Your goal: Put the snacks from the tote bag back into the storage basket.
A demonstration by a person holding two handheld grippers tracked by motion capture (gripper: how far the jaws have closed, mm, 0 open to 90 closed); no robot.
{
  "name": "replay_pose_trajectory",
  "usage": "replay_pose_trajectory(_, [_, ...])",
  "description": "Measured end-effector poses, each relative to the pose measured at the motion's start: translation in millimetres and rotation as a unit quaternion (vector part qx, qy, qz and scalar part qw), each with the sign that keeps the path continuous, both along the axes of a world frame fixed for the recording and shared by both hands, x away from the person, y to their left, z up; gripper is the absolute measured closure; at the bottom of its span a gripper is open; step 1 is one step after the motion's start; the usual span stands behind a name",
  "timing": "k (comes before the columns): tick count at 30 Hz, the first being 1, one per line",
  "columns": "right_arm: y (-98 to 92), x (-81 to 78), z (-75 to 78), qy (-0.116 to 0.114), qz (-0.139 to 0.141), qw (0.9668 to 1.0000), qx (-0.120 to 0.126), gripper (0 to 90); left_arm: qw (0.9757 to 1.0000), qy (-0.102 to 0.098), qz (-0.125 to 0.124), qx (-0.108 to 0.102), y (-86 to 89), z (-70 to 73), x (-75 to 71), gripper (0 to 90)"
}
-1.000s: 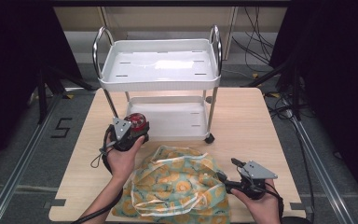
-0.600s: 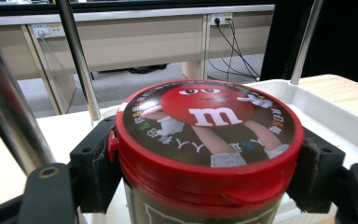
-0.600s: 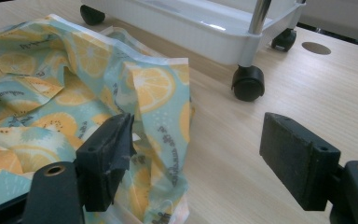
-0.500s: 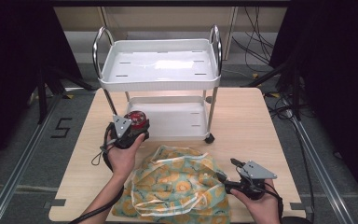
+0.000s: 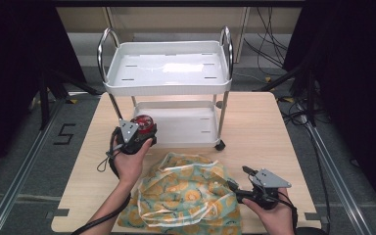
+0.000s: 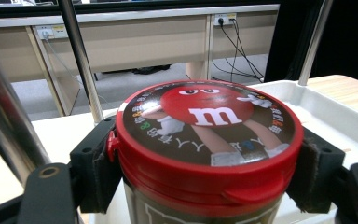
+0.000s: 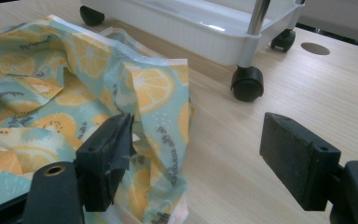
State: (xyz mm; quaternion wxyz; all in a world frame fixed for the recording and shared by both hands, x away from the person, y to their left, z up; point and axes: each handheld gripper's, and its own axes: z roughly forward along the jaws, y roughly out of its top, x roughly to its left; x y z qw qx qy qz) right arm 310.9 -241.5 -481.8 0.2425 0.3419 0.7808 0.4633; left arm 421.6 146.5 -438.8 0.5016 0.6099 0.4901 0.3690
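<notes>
— Pale wooden tabletop [image 5: 274, 127], dark curtains on both sides, cables on the floor beyond it. Where does the work stand?

— A white two-shelf trolley [image 5: 166, 68] stands on the table. The left gripper [image 5: 136, 133] holds a candy jar [image 6: 209, 149] just in front of the trolley's lower shelf, near its left steel post [image 6: 79, 56]. Its pads [image 6: 100, 163] press the jar from both sides, just below the red lid.

— And the other hand?

— The right gripper [image 5: 247, 188] hovers low over the table at the right edge of a fruit-print bag [image 5: 191, 196] that lies crumpled in front of the trolley. Its jaws stand spread, nothing between them; one pad [image 7: 109, 154] sits at the bag's edge, whether touching I can't tell.

— What could go wrong?

— I'd say the jar's rounded wall is the weak spot: the pads seem to grip only a narrow band under the lid, so a tilt or a knock against the post or the shelf rim could twist it loose. The bag is thin and slippery-looking; a careless pinch might drag it along or snag a trolley wheel [image 7: 247, 84].

— How does the jar look?

— Upright, with a glossy red lid [image 6: 205, 116] bearing a red cartoon character with a white "m". The lid appears fully seated, and the wall below is dark.
</notes>
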Motion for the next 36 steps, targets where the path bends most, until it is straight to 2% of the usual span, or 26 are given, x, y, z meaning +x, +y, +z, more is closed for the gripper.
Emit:
replay_pose_trajectory(2, [0.2,0.1,0.0,-0.001,0.000,1.0000,0.000,26.4,1.0000,-0.001,0.000,0.001,-0.1,-0.3,0.5,23.3])
replay_pose_trajectory(3, [-0.1,1.2,-0.3,-0.010,0.003,0.9999,-0.002,26.5,1.0000,-0.002,0.001,0.000,-0.4,-0.5,0.9,23.3])
replay_pose_trajectory(6, [0.2,0.3,-0.1,-0.003,0.002,1.0000,-0.002,26.5,1.0000,-0.002,0.001,0.001,-0.6,-1.2,2.0,23.3])
replay_pose_trajectory(11, [0.0,1.7,-0.7,-0.010,0.005,0.9999,0.001,26.4,1.0000,-0.002,0.002,0.000,-0.8,-2.0,4.4,23.3])
replay_pose_trajectory(13, [0.5,0.7,-0.6,-0.001,0.004,1.0000,0.003,26.4,1.0000,-0.001,0.003,0.001,-0.9,-2.1,5.3,23.3])
replay_pose_trajectory(23, [-0.1,1.0,-0.1,-0.009,0.003,0.9999,-0.004,26.4,1.0000,0.001,0.002,0.004,-1.2,-2.5,8.5,23.3])
replay_pose_trajectory(24, [0.5,-0.1,-0.1,0.000,0.001,1.0000,-0.001,26.4,1.0000,0.001,0.002,0.004,-1.3,-2.6,8.7,23.3])
replay_pose_trajectory(29, [0.6,-0.6,-0.2,0.006,0.003,1.0000,-0.003,26.4,1.0000,0.002,0.003,0.003,-0.9,-3.1,10.4,23.3])
replay_pose_trajectory(30, [2.1,-3.0,-0.3,0.019,-0.003,0.9998,0.004,26.4,1.0000,0.002,0.003,0.003,-0.6,-3.1,10.9,23.3])
replay_pose_trajectory(31, [2.1,-2.7,-0.4,0.018,-0.003,0.9998,0.004,26.4,1.0000,0.001,0.002,0.003,-0.4,-3.1,11.3,23.3])
replay_pose_trajectory(32, [0.8,-0.1,-0.4,0.002,0.005,1.0000,-0.003,26.4,1.0000,0.001,0.002,0.004,-0.4,-3.1,11.5,23.3])
replay_pose_trajectory(33, [0.6,0.2,-0.5,-0.001,0.005,1.0000,-0.005,26.4,1.0000,0.002,0.002,0.004,-0.6,-3.2,11.7,23.3])
replay_pose_trajectory(35, [1.9,-2.0,-0.4,0.012,-0.001,0.9999,0.002,26.4,1.0000,0.003,0.002,0.005,-0.7,-3.4,12.1,23.3])
replay_pose_trajectory(36, [1.7,-1.4,-0.5,0.008,0.001,1.0000,0.000,26.4,1.0000,0.003,0.001,0.003,-1.2,-3.6,12.3,23.3])
